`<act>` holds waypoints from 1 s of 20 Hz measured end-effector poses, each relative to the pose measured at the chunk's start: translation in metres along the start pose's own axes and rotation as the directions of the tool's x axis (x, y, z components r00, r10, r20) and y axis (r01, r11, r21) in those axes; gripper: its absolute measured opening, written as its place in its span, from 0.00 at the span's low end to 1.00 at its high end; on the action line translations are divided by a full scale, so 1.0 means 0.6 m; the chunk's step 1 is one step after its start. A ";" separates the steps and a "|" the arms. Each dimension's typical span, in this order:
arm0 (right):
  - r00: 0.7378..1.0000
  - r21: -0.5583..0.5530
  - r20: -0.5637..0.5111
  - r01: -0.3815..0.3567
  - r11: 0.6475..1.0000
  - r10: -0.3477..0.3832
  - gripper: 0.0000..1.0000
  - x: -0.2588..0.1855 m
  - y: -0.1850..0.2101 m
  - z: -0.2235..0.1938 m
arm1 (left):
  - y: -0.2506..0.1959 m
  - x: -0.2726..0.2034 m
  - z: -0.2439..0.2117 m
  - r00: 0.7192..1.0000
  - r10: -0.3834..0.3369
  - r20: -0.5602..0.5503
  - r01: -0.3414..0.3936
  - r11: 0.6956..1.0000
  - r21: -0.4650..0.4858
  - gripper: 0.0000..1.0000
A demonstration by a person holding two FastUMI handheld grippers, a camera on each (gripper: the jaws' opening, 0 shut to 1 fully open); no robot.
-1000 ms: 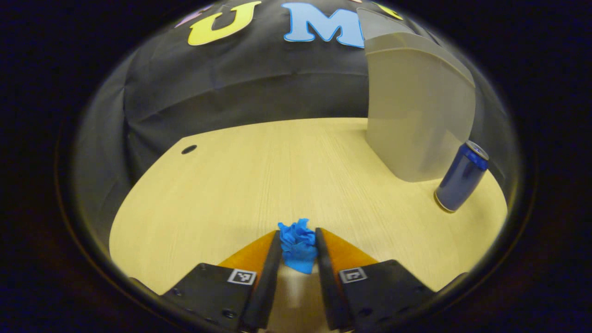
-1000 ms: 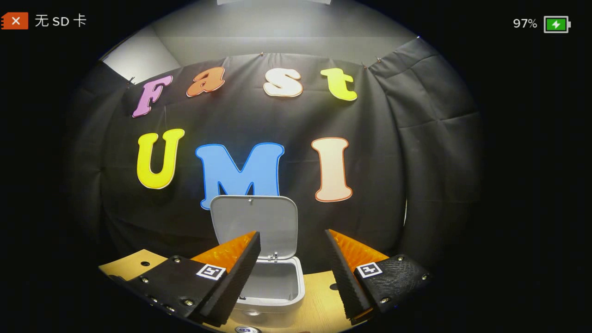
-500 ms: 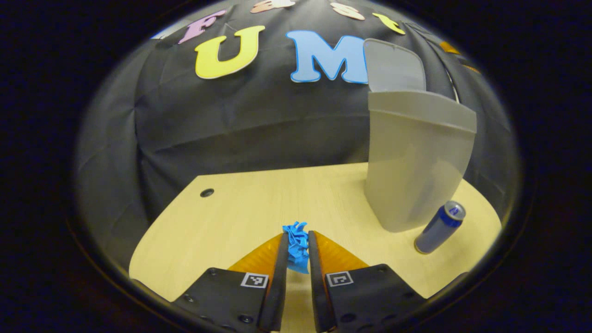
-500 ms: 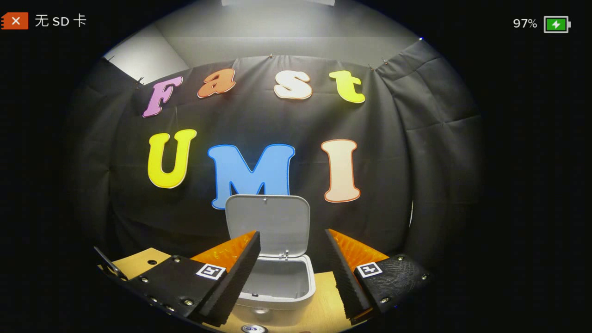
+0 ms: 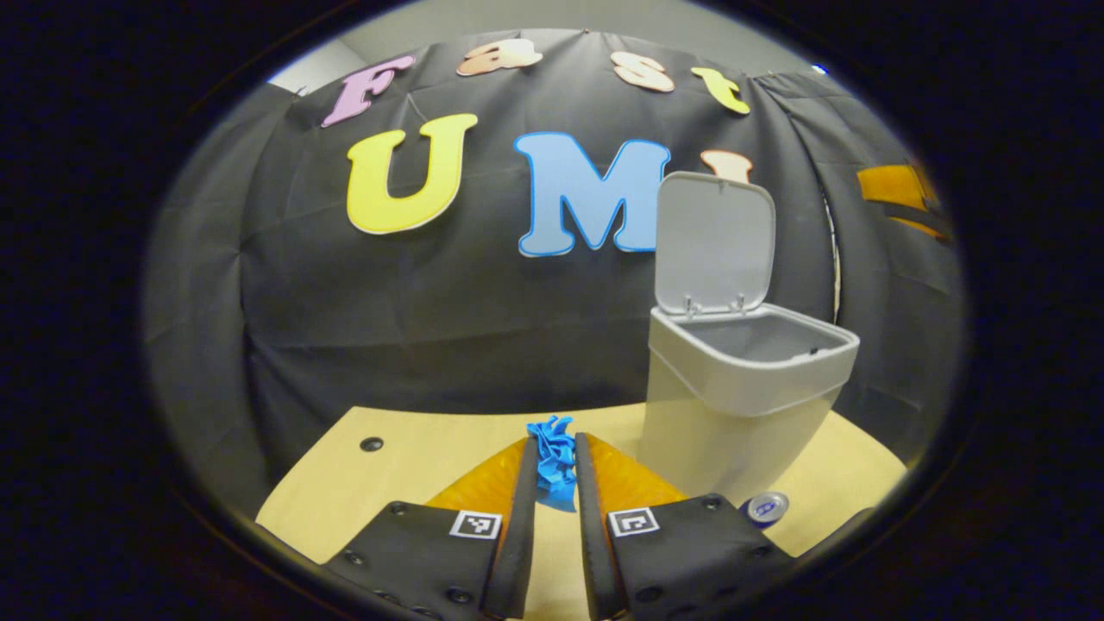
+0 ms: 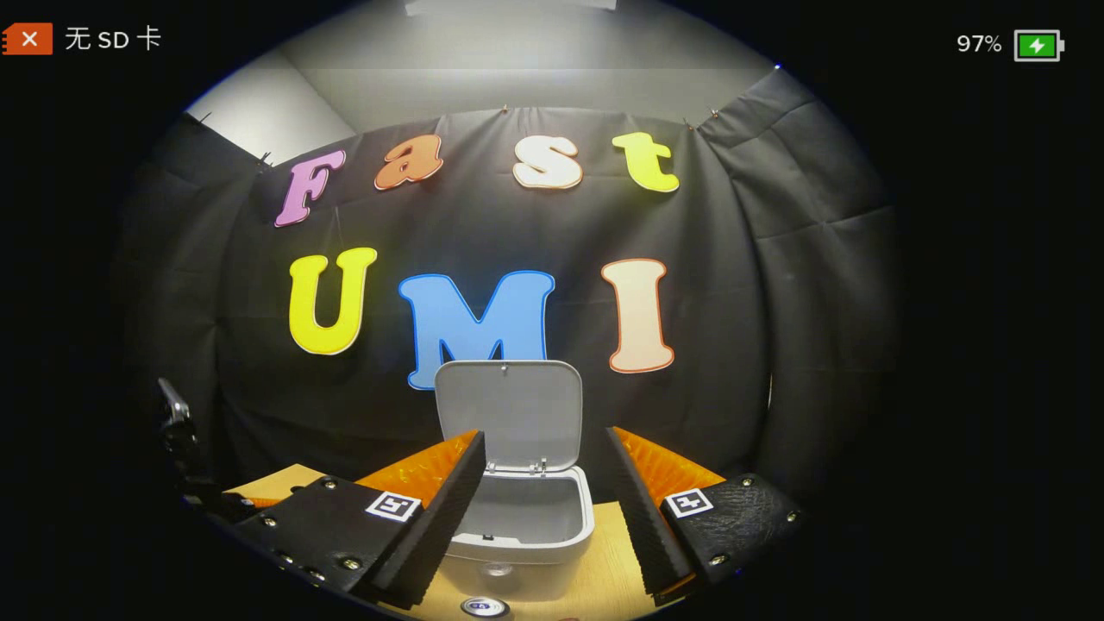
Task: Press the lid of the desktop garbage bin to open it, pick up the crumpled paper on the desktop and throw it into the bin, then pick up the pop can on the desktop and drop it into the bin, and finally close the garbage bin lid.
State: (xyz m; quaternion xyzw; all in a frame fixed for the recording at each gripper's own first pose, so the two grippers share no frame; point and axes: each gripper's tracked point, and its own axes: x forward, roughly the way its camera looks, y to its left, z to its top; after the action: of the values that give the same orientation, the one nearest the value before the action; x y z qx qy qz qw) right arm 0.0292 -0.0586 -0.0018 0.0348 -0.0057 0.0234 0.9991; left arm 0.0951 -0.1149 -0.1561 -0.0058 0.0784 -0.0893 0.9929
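**Left gripper view: paper held, bin mouth up and to the right**

Left hand-held gripper [image 5: 553, 470] is clamped on the crumpled paper [image 5: 552, 457], lifted off the surface [image 5: 414, 457]. The garbage bin [image 5: 742, 388], lid [image 5: 714, 241] upright, stands ahead-right with its opening higher than the paper. Right hand-held gripper [image 6: 545, 483] hangs spread, facing the bin [image 6: 526, 526]; the pop can [image 5: 766, 507] waits at the bin's foot.

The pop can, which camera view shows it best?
The left gripper view: the blue metal pop can stands beside the grey plastic bin, top and some side visible. The right gripper view catches just its top at the bottom edge.
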 end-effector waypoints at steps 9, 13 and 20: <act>0.996 0.003 -0.035 0.085 0.996 -0.085 0.88 -0.045 -0.091 -0.026 | -0.170 0.058 0.115 0.987 -0.129 0.099 0.126 0.992 0.029 0.33; 0.990 0.010 -0.059 0.129 0.992 -0.128 0.88 -0.060 -0.139 -0.038 | -0.226 0.082 0.120 0.983 -0.160 0.093 0.157 0.987 0.039 0.33; 0.985 0.009 -0.099 0.144 0.990 -0.142 0.88 -0.067 -0.156 -0.060 | -0.267 0.100 0.126 0.976 -0.195 0.096 0.190 0.980 0.057 0.99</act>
State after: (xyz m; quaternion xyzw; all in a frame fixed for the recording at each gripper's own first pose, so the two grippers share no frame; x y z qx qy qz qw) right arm -0.0061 -0.1513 -0.0448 0.0422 0.0461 -0.0468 0.9969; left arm 0.1370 -0.2836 -0.0866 0.0054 0.0248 -0.1865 0.9821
